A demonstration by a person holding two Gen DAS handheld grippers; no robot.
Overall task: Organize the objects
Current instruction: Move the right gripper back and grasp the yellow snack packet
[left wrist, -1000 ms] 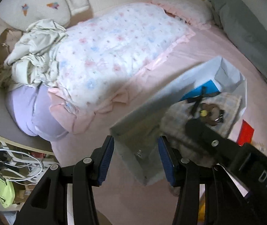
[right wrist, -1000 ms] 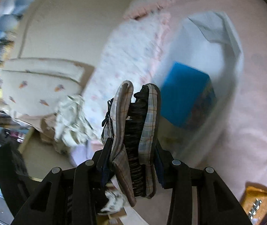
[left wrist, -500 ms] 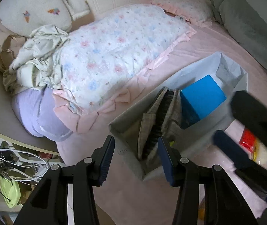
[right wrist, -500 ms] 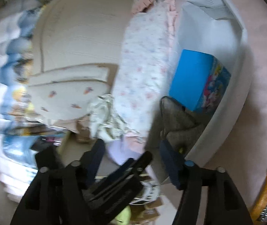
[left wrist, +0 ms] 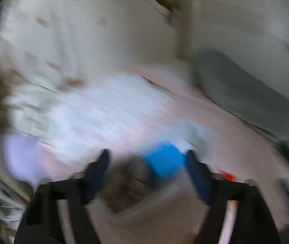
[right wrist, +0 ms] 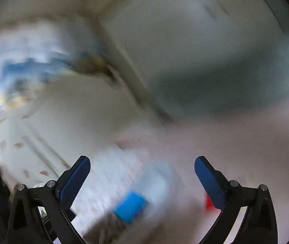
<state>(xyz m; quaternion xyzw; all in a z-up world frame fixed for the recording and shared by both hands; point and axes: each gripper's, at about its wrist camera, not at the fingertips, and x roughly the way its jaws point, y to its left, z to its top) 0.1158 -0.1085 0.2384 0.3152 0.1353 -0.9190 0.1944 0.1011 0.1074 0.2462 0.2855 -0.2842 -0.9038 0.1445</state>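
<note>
While both frames blur, right tongs [right wrist: 142, 174] are opening, holding nothing.

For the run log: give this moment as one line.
left gripper: opening, nothing pinched | right gripper: opening, empty | blue box: in white bin on bed | views: blurred

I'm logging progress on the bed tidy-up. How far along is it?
Done: a blue box and a dark brownish item sit in the white bag. In hand: nothing; the left gripper and right gripper are both opening, empty. Left: a red object lies on the pink sheet.
</note>
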